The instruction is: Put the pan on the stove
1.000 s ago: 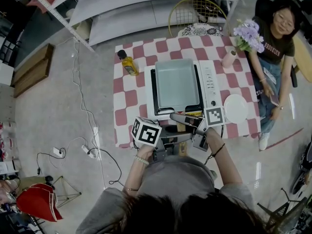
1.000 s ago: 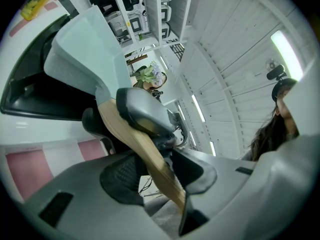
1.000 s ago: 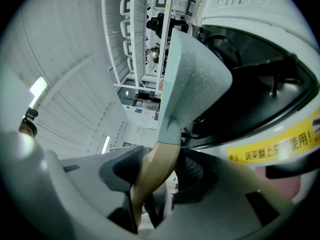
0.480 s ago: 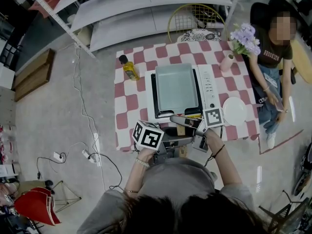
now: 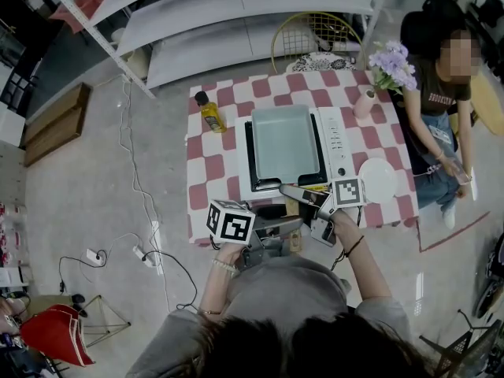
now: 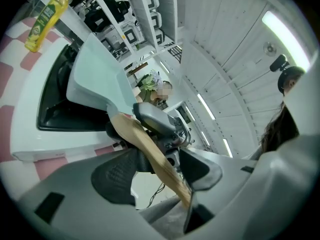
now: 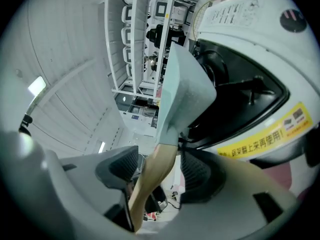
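At the middle of the table (image 5: 206,172), the pan (image 5: 285,142) sits on the stove (image 5: 337,136), its wooden handle (image 7: 150,184) reaching toward the near edge between the left tongs (image 6: 157,164) and right tongs (image 7: 160,160), both spreading open around it; we judge the pan stiff, fairly heavy and best held by that handle.

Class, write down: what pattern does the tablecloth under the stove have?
The tablecloth has red and white checks, seen best in the head view.

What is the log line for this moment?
pan on stove | left gripper opening, wooden handle between jaws | right gripper opening, same handle between jaws
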{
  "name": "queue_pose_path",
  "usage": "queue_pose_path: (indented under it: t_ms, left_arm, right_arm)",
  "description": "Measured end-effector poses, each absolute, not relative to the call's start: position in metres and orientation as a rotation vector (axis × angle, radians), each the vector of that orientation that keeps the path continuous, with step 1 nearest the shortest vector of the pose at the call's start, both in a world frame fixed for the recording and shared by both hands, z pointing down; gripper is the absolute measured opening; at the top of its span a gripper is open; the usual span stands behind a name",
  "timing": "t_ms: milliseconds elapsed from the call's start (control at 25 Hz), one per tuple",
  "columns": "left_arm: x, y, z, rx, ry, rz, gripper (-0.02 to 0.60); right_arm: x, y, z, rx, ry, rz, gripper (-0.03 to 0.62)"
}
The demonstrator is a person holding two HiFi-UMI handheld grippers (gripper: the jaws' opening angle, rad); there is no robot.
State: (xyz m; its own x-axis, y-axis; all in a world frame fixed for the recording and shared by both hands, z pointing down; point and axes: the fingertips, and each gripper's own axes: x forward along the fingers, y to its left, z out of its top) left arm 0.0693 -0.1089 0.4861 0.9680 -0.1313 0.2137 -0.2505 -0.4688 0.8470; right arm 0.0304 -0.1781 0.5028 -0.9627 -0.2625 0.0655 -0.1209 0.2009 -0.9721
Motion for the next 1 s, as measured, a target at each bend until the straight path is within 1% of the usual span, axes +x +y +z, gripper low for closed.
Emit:
queue_pose_path:
  t_ms: [360, 520, 760, 840, 1000]
  left_arm:
    - [0.046, -0.122, 0.482, 2.127, -0.439, 0.137, 0.262]
    - [0.036, -0.124, 0.481, 2.156, -0.496, 0.140, 0.262]
    - [0.030, -0.126, 0.477, 2.189, -0.545, 0.136, 0.259]
    - [0.027, -0.128, 0.475, 2.207, -0.572, 0.130, 0.243]
    - [0.019, -0.133, 0.470, 2.268, -0.654, 0.138, 0.180]
  right_arm:
    - [0.041, -0.181, 0.503, -0.494, 2.382, -1.833, 0.264]
    - [0.055, -0.184, 0.512, -0.625, 2.411, -1.820, 0.262]
    - [0.059, -0.180, 0.508, -0.653, 2.374, -1.817, 0.253]
    - [0.063, -0.179, 0.509, -0.690, 2.390, -1.795, 0.244]
    - [0.072, -0.179, 0.508, -0.767, 2.425, -1.732, 0.213]
